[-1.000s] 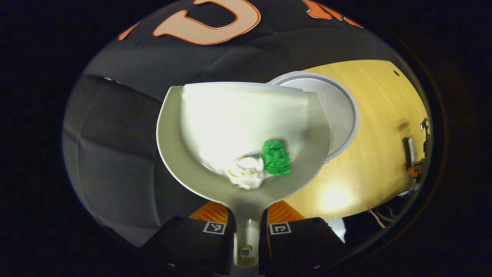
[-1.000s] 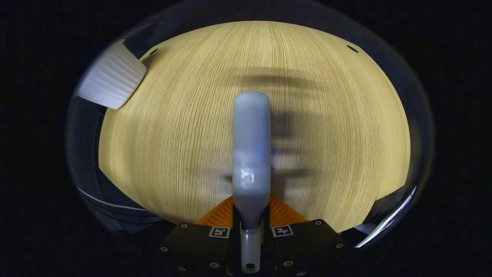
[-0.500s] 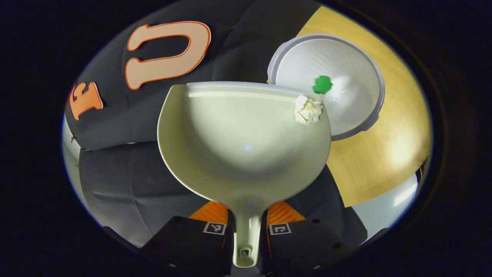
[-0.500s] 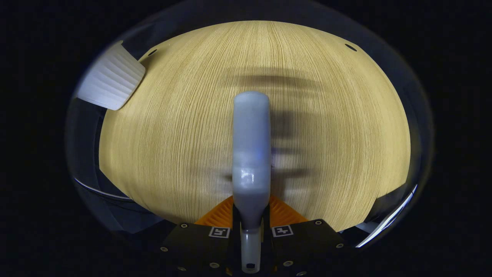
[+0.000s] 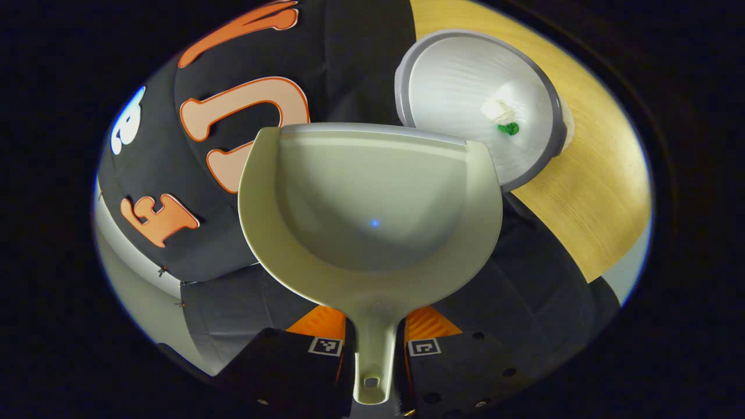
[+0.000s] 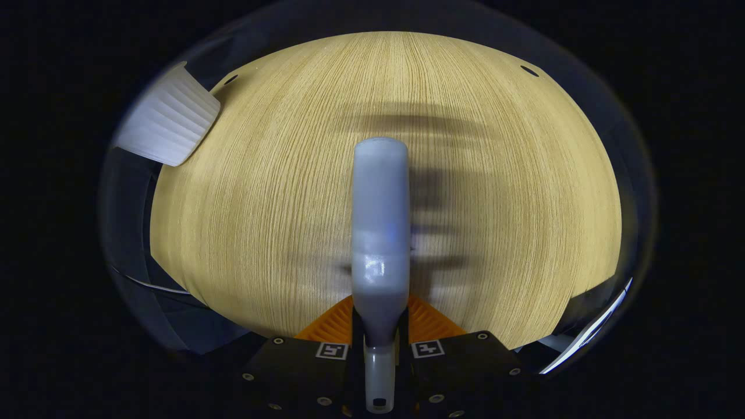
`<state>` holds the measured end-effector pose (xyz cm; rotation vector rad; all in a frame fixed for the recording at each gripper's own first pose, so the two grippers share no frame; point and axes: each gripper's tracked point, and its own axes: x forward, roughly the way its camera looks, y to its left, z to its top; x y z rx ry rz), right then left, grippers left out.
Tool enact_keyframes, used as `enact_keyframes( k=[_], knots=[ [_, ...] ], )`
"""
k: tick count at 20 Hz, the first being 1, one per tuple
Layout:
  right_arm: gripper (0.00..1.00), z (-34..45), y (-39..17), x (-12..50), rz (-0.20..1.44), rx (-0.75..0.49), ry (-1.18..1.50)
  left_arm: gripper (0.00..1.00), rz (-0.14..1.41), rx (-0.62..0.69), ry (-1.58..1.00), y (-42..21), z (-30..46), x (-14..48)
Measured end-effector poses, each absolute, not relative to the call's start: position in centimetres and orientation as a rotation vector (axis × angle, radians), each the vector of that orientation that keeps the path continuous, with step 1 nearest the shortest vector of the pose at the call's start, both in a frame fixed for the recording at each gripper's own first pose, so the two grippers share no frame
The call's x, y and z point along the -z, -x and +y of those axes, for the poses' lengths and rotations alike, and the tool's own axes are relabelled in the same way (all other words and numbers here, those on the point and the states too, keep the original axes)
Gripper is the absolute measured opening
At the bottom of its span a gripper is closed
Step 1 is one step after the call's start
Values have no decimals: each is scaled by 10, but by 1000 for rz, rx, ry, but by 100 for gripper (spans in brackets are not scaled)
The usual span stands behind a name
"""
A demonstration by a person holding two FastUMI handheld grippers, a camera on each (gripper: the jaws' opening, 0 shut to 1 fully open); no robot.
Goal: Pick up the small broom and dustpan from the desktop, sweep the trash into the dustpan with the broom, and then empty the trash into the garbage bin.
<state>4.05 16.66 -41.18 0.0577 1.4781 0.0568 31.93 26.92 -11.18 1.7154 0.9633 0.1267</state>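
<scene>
Your left gripper [image 5: 372,343] is clamped on the handle of the pale green plastic dustpan [image 5: 372,215], tipped beside the white ribbed garbage bin [image 5: 527,169], where the crumpled white and green trash [image 5: 502,116] lies. Your right gripper [image 6: 381,349] grips the grey broom [image 6: 380,233] above the wooden desktop [image 6: 262,203], clear of the pour.

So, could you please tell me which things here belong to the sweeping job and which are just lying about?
Job:
- dustpan, held by left tool
- broom, held by right tool
- white paper wad and green scrap, inside garbage bin

Lying about:
- desktop only
</scene>
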Motion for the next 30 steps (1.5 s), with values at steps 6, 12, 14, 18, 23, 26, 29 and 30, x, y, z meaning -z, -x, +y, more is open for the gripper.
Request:
enact_keyframes(
  k=[6, 12, 14, 18, 23, 26, 29, 30],
  knots=[
    [25, 169, -40, 410, 1474, -43, -64, 26, 1113, -113, -990, -307, 257, 151],
    [25, 169, -40, 410, 1472, -38, -75, 27, 1133, 28, -596, -298, 173, 177],
    [25, 168, -39, 409, 1472, -37, -74, 27, 1162, 114, -474, -295, 135, 190],
    [25, 167, -39, 409, 1472, -36, -71, 27, 1212, 240, -309, -286, 62, 206],
    [25, 169, -41, 406, 1471, -20, -66, 27, 1261, 329, -186, -235, -5, 252],
    [25, 170, -42, 407, 1473, -18, -67, 27, 1338, 318, -132, -209, -30, 301],
    [25, 171, -44, 409, 1477, -16, -59, 27, 1426, 286, -98, -179, -49, 345],
    [25, 172, -45, 409, 1480, -18, -59, 27, 1448, 274, -92, -172, -52, 356]
  ],
)
